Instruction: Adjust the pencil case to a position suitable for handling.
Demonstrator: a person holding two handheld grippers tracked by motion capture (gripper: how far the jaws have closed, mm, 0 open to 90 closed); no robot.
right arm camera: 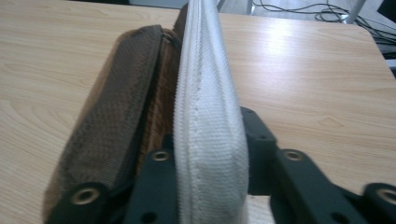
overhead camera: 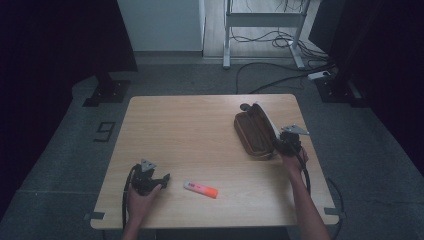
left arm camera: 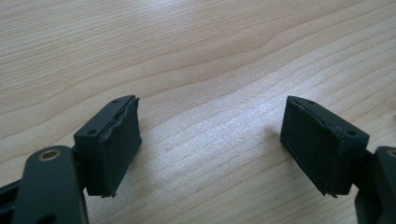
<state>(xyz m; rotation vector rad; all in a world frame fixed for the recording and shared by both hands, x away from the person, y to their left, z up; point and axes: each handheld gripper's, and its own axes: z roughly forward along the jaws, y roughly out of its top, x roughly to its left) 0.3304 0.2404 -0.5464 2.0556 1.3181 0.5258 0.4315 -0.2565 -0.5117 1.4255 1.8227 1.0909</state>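
Note:
An open brown pencil case (overhead camera: 252, 132) lies at the right of the wooden table (overhead camera: 200, 135), its white zip-edged flap (right arm camera: 208, 93) standing upright. My right gripper (overhead camera: 286, 142) comes in from the case's near right end. In the right gripper view its jaws (right arm camera: 205, 133) sit on either side of the white flap and press on it, with the brown mesh half (right arm camera: 116, 102) to the left. An orange and white marker (overhead camera: 201, 189) lies near the front edge. My left gripper (overhead camera: 162, 179) rests just left of the marker, open, with bare wood between its pads (left arm camera: 210, 116).
The table's right edge runs close behind the right hand. Beyond the far edge are a grey floor with cables (overhead camera: 280, 75), a white desk frame (overhead camera: 265, 20) and black stand bases (overhead camera: 107, 92) at both sides.

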